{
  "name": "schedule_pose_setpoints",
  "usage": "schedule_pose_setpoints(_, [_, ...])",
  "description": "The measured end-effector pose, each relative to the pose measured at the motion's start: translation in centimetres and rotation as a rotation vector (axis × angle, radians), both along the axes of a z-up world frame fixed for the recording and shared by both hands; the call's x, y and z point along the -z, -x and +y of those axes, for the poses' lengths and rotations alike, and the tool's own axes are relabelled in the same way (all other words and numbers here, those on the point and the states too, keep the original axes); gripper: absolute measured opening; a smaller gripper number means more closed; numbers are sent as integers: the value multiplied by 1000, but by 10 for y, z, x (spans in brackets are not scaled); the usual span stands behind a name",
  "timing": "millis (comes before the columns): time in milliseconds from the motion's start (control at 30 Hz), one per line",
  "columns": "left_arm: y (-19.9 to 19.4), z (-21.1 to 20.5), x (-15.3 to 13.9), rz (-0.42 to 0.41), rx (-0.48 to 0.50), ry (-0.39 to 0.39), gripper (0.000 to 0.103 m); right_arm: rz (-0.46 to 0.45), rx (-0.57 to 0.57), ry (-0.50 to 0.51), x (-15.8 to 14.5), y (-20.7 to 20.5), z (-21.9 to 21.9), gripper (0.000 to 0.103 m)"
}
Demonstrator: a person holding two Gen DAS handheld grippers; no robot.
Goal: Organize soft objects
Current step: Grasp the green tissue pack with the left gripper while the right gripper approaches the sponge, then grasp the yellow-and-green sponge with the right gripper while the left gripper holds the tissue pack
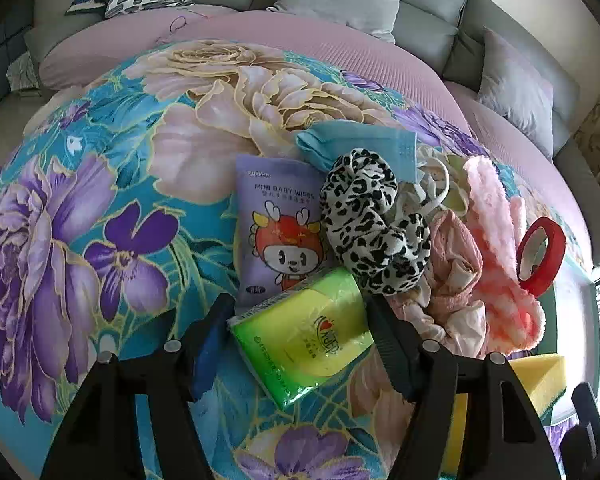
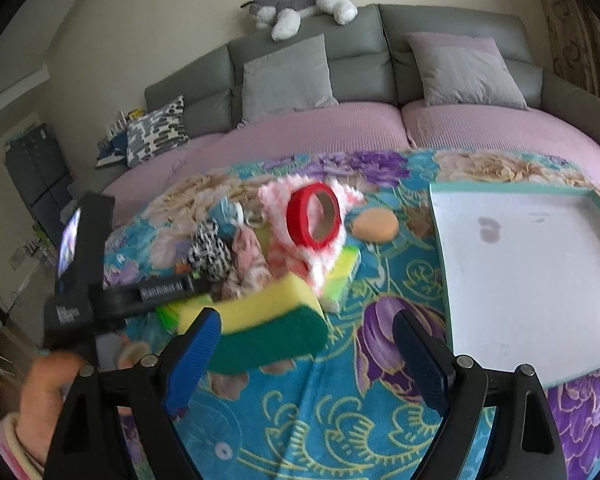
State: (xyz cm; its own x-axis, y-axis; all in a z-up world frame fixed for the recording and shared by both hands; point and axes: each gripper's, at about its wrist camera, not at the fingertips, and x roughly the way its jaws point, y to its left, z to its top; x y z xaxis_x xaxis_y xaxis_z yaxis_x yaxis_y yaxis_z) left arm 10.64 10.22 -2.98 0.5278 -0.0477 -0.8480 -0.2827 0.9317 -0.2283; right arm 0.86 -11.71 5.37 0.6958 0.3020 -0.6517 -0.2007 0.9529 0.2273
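I am straddling the green tissue pack [image 1: 304, 336] with my left gripper [image 1: 300, 320], its long axis slanting across still-unclenched jaws; my right gripper [image 2: 308, 344] is hanging open, farther away.

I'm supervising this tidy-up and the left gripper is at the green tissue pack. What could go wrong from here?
1. The green tissue pack sits skewed between the left gripper fingers and looks glossy, so it may twist or slip.
2. The leopard scrunchie leans on the pack's far end and could be dragged along.
3. The red tape roll perched on the pink fluffy cloth may roll off.
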Motion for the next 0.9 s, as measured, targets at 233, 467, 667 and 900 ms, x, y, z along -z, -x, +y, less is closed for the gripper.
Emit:
schedule_pose_setpoints(233, [29, 13, -4, 9, -59, 5, 68, -18, -65, 66, -7, -10, 33, 90])
schedule_pose_setpoints(467, [54, 20, -10, 9, -72, 0, 68, -17, -100, 142, -1, -16, 56, 90])
schedule_pose_setpoints(667, [63, 20, -12, 11, -67, 3, 68, 23, -59, 150, 3, 1, 30, 90])
schedule_pose_setpoints(900, [74, 23, -15, 16, -68, 0, 68, 59, -11, 204, 1, 19, 13, 90])
